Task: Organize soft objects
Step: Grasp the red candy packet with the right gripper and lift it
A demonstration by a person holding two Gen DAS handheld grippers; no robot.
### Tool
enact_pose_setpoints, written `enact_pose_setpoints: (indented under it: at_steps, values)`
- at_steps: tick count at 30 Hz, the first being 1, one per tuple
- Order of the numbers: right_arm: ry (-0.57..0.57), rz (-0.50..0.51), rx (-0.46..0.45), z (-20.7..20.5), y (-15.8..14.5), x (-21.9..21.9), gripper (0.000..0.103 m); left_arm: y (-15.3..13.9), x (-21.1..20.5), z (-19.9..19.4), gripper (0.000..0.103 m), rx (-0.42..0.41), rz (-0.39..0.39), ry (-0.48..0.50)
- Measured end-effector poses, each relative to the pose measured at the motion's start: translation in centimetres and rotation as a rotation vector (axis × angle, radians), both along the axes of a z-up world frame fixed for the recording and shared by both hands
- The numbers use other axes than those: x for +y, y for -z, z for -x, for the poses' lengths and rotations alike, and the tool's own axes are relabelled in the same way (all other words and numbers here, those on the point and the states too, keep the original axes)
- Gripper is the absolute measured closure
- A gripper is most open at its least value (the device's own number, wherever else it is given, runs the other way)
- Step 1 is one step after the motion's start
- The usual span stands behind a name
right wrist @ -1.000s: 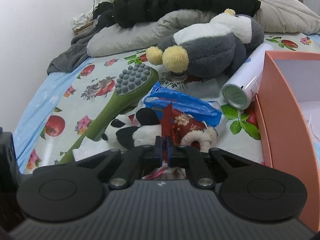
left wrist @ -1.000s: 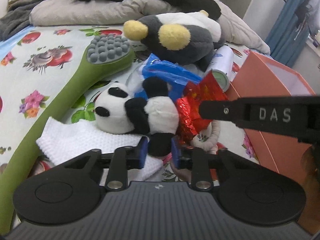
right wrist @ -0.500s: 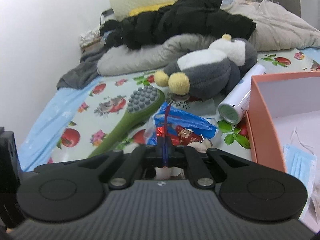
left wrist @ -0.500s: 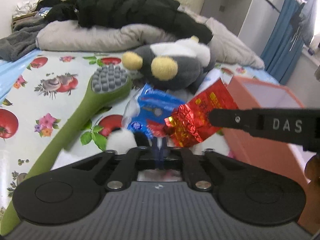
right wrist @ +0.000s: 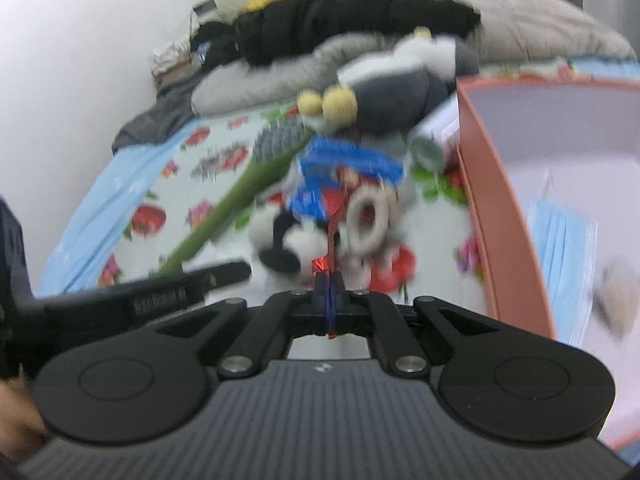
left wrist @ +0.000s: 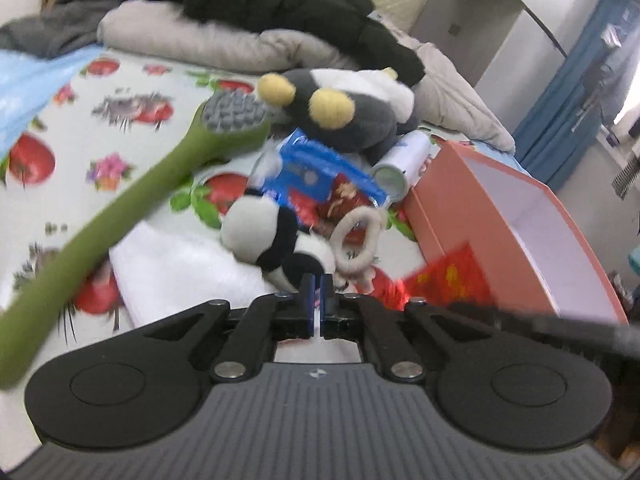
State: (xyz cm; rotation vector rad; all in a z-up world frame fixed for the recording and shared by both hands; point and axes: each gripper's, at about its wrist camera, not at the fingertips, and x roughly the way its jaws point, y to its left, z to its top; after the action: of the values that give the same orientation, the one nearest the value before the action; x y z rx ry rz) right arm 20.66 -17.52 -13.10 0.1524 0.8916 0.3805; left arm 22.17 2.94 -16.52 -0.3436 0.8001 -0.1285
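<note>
The right gripper (right wrist: 328,280) is clamped on a red foil packet (right wrist: 331,240), held edge-on between its pads. The left gripper (left wrist: 317,288) is closed with nothing seen between its pads. The panda plush (left wrist: 276,236) lies on the bedsheet just beyond the left tool. The orange box (right wrist: 496,208) stands to the right of the packet, nearer the right hand; judged destination.
</note>
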Motion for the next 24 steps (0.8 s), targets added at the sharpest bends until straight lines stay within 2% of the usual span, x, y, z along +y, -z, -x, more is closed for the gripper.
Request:
enact_pose_setpoints:
  at_steps: [4, 5, 7, 8, 9, 12, 14, 16, 18, 24]
  values:
    - [0.011, -0.007, 0.073, 1.1, 2.1, -0.3, 0.099, 1.1, 0.4, -0.1, 0.101, 0.032, 0.025, -0.008]
    - [0.017, -0.012, 0.084, 1.3, 2.4, -0.5, 0.098, 1.3, 0.4, -0.3, 0.096, 0.042, 0.026, -0.011]
    - [0.030, -0.028, 0.098, 1.5, 2.8, -0.9, 0.097, 1.7, 0.5, -0.9, 0.079, 0.063, 0.032, -0.019]
    - [0.035, -0.039, 0.101, 1.6, 3.0, -1.0, 0.096, 1.9, 0.6, -1.2, 0.064, 0.073, 0.039, -0.027]
    - [0.037, -0.043, 0.103, 1.6, 3.2, -1.2, 0.096, 2.1, 0.6, -1.5, 0.055, 0.076, 0.046, -0.037]
    - [0.037, -0.042, 0.130, 1.2, 3.9, -1.3, 0.093, 2.7, 0.5, -2.5, 0.055, 0.099, 0.075, -0.064]
    - [0.030, -0.048, 0.159, 1.0, 4.4, -1.2, 0.079, 3.1, 0.5, -3.2, 0.055, 0.125, 0.116, -0.078]
    - [0.023, -0.042, 0.149, 1.2, 4.5, -1.1, 0.058, 3.6, 0.5, -3.8, 0.055, 0.148, 0.170, -0.099]
    - [0.019, 0.001, 0.113, 1.5, 4.3, -0.8, 0.054, 4.1, 0.6, -4.4, 0.055, 0.171, 0.200, -0.128]
    - [0.013, 0.093, 0.026, 2.4, 3.7, -0.6, 0.054, 4.9, 1.0, -5.9, 0.055, 0.205, 0.259, -0.217]
